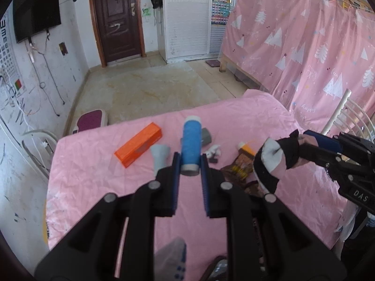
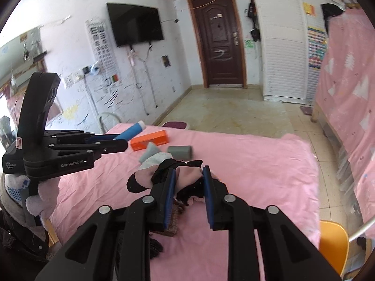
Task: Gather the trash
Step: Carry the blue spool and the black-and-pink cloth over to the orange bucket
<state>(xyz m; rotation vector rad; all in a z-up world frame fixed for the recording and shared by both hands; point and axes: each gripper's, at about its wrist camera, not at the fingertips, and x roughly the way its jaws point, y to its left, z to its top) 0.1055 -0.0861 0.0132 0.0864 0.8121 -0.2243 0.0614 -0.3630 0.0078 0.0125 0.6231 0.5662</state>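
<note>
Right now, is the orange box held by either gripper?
No, the orange box lies free on the pink cloth, beside the left gripper.

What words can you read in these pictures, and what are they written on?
"GenRobot.AI": side of the left claw.
"Data Acquisition System": small label on that claw's body.
"DAS": body of the right claw.
"happy": pink curtain.
Eye chart: only rows of "E" shapes.
Snack wrapper, wall posters: too blurred.
</note>
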